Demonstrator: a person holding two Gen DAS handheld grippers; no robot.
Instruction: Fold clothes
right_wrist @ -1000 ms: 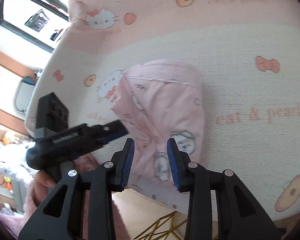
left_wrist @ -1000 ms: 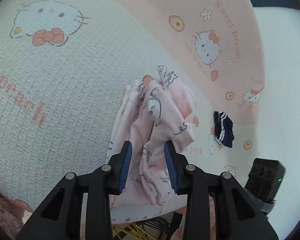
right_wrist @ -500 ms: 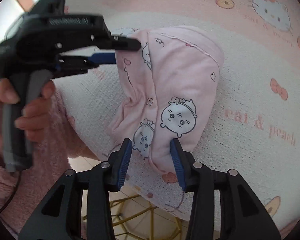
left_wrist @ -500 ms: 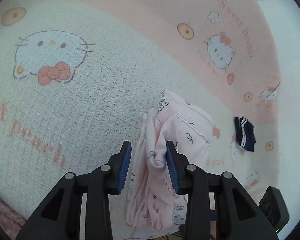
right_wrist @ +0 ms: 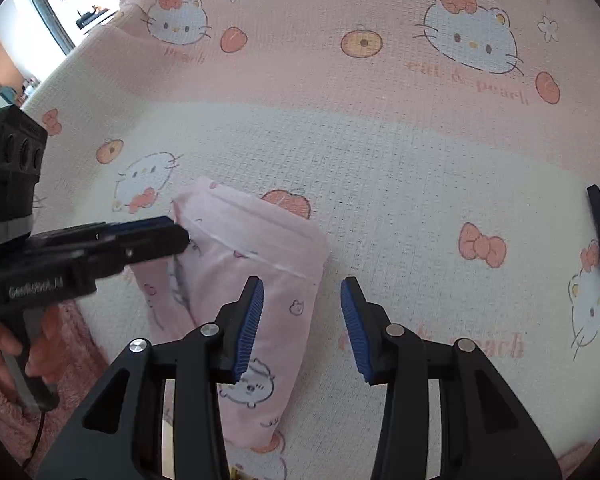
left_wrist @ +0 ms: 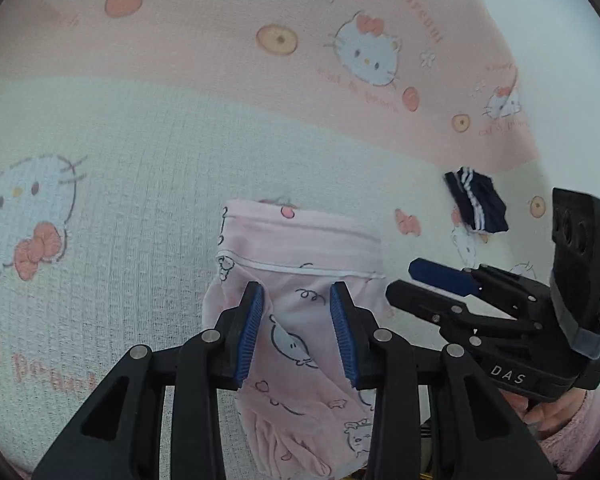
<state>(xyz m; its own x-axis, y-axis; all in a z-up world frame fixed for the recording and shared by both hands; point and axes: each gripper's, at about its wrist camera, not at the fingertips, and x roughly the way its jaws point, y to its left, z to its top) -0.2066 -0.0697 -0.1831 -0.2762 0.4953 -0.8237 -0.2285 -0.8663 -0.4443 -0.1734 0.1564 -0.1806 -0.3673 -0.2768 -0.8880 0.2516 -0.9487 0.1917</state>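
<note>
We have the pink garment folded on the bed; left tool and right tool gape empty. Next: smooth or set aside.

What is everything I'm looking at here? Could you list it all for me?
pink garment: one, pale pink with cartoon prints, folded, near the blanket's front edge
dark garment: one, navy with white stripes, small, off to the right
blanket: one, pink and cream with cat and peach prints, beneath everything
left gripper: one, black with blue pads, open, over the pink garment
right gripper: one, black with blue pads, open, at the pink garment's right edge
</note>
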